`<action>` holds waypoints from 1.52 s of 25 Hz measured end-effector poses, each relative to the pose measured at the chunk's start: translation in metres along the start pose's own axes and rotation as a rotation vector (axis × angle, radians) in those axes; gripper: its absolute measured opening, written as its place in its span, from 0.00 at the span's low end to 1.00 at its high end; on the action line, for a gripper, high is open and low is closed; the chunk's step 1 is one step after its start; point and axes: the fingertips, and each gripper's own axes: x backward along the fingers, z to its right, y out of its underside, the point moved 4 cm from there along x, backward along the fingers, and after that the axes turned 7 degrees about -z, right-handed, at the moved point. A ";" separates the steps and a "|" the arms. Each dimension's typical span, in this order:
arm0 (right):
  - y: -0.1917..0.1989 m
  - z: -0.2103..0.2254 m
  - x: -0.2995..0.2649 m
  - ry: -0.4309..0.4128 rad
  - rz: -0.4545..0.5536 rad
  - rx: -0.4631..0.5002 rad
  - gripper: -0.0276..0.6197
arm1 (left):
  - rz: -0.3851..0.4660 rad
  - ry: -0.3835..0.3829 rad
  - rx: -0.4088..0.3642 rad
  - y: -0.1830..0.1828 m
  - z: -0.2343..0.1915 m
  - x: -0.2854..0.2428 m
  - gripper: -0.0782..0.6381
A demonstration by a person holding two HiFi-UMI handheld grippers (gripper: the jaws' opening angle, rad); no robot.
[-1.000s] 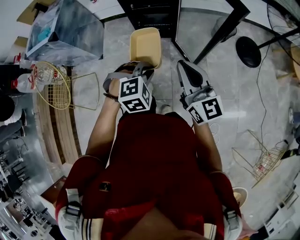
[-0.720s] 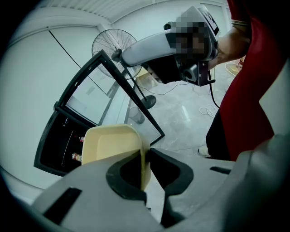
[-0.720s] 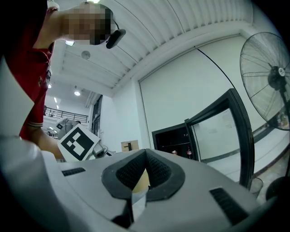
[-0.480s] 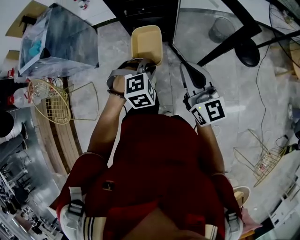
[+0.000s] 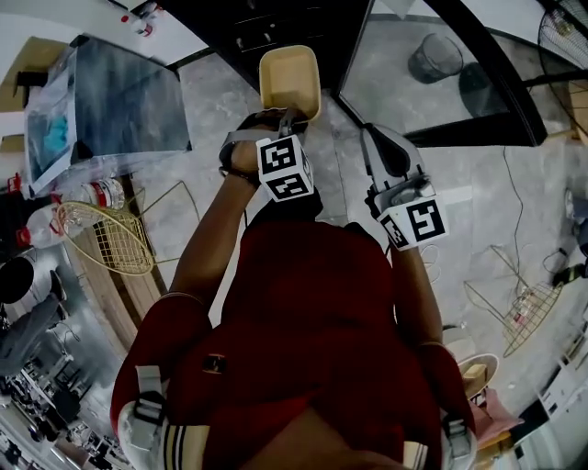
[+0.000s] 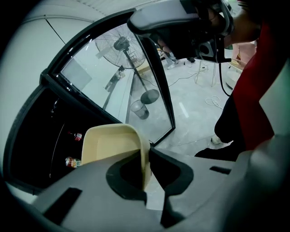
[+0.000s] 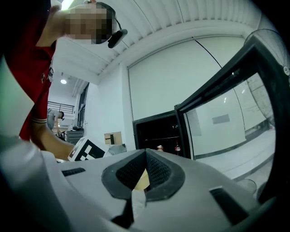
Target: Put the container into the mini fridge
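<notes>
The container, a shallow cream tray, hangs in front of the mini fridge's dark opening. My left gripper is shut on its near rim. In the left gripper view the container stands on edge, and the left gripper pinches its wall. A can and a bottle sit inside the fridge. The glass door stands open to the right. My right gripper is beside the left one, shut and holding nothing. In the right gripper view the right gripper points at the fridge.
A standing fan and a grey bin show behind the glass door. A plastic-wrapped box, bottles and a gold wire basket are at the left. Another wire basket lies on the floor at the right.
Both grippers and the container have moved forward, closer to the fridge opening. The grip on the container has not changed.
</notes>
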 end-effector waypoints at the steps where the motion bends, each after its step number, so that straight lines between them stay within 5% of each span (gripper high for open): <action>1: 0.000 0.004 -0.009 0.010 -0.005 -0.003 0.04 | 0.001 0.007 -0.009 0.003 -0.007 -0.008 0.16; 16: 0.017 0.044 -0.093 0.147 -0.072 -0.033 0.04 | 0.021 0.065 -0.087 0.033 -0.079 -0.123 0.16; 38: 0.042 0.080 -0.115 0.254 -0.113 -0.056 0.04 | -0.037 0.104 -0.145 0.031 -0.115 -0.242 0.16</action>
